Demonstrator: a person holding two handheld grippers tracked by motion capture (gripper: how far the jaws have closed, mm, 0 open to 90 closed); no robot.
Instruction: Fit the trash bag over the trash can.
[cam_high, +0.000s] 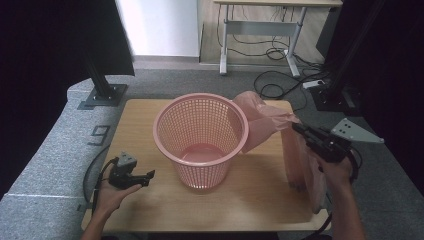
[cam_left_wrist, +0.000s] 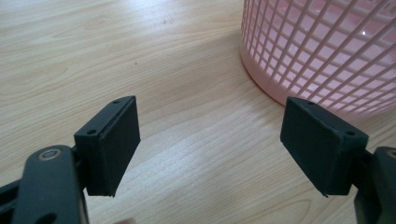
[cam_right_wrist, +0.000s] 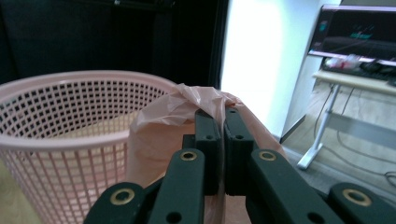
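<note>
Item 1. Pink mesh wastebasket (cam_high: 200, 139): upright, empty, near the middle of the wooden surface (cam_high: 150, 210). Lightweight lattice plastic by the look of it; judged easy to tip or slide.

Item 2. Pink plastic bag (cam_high: 265, 122): thin film, one bunched edge lifted to the basket's right rim, the rest hanging down toward the surface on the right. It touches or nearly touches the rim; which, cannot be told.

Item 3. Right tool (cam_high: 302, 131): jaws closed together on a fold of the bag, as the right gripper view confirms (cam_right_wrist: 223, 135). The hold takes in only a narrow pinch of film.

Item 4. Left tool (cam_high: 146, 176): resting low at the surface's left, jaws wide apart, holding nothing; the basket's base stands just beyond it in the left gripper view (cam_left_wrist: 327, 51).

Hazards, judged:
- Film may slip from the narrow pinch if pulled taut against the rim.
- Dragging the bag across the rim may topple or shove the basket, since nothing steadies it.
- With one edge held, the mouth may stay collapsed rather than open over the rim.
- Thin film could snag on the lattice and tear.
</note>
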